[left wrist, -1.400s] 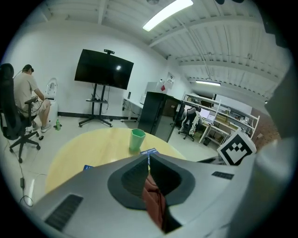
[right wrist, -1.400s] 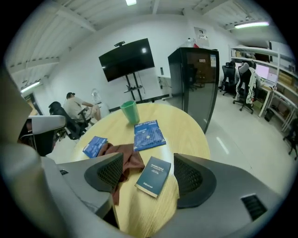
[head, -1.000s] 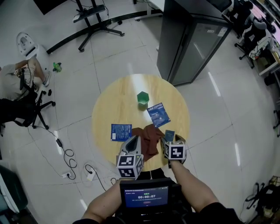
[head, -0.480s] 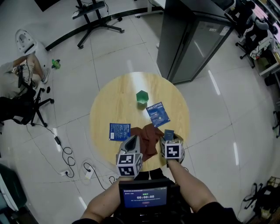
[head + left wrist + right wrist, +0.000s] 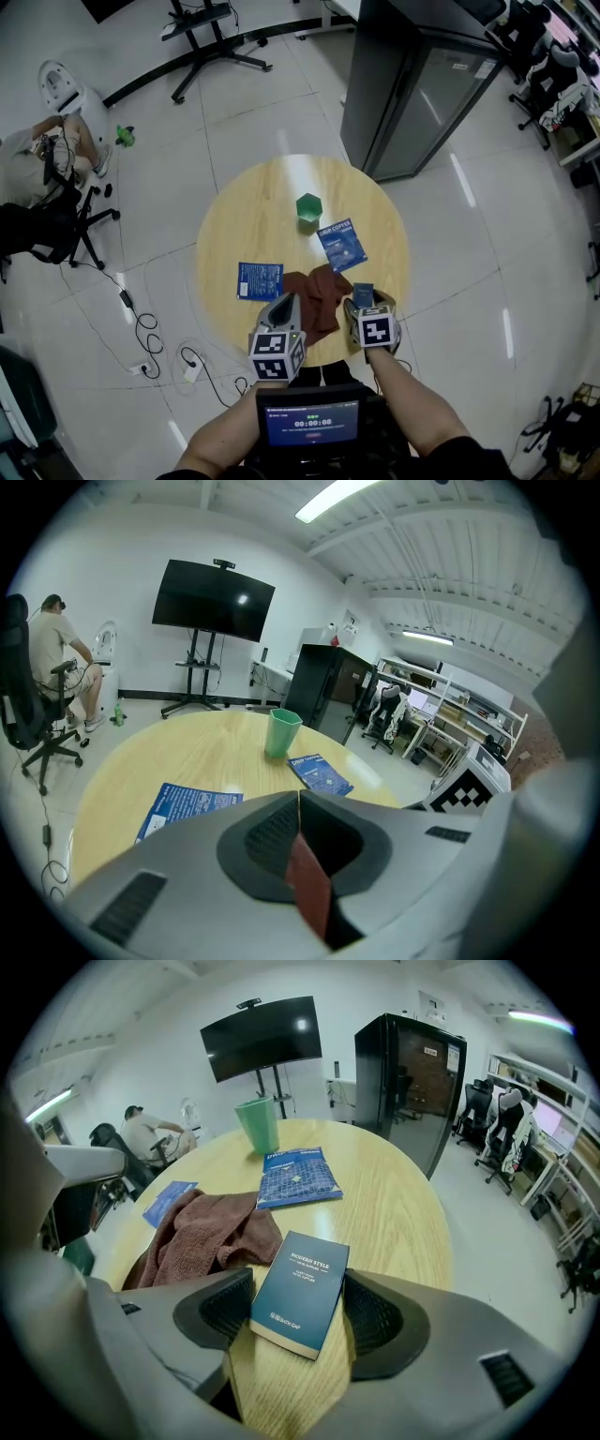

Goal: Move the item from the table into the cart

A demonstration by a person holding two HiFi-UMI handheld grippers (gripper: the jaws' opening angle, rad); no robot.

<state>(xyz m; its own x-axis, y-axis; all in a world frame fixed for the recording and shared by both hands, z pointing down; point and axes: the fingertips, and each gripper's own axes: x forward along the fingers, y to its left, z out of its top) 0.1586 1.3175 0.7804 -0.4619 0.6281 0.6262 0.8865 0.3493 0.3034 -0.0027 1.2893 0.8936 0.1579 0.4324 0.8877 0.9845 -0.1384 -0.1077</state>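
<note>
**Round wooden table** (image 5: 234, 234): centre of the head view.

**Brown towel** (image 5: 319, 295): crumpled near the table's lower edge, between the two tools.

**Left gripper** (image 5: 298, 797): lower centre of the head view. Its jaws are closed tip to tip, and a reddish-brown strip shows in the slot behind them.

**Right gripper** (image 5: 367, 305): just right of the towel. Its jaws have just been closing slightly and grip the long edges of the dark teal book (image 5: 302, 1283), which lies flat on the table.

**Blue packet** (image 5: 260, 280): left of the towel.

**Second blue packet** (image 5: 340, 244): above the towel.

**Green cup** (image 5: 307, 207): upright, above both packets.
</note>
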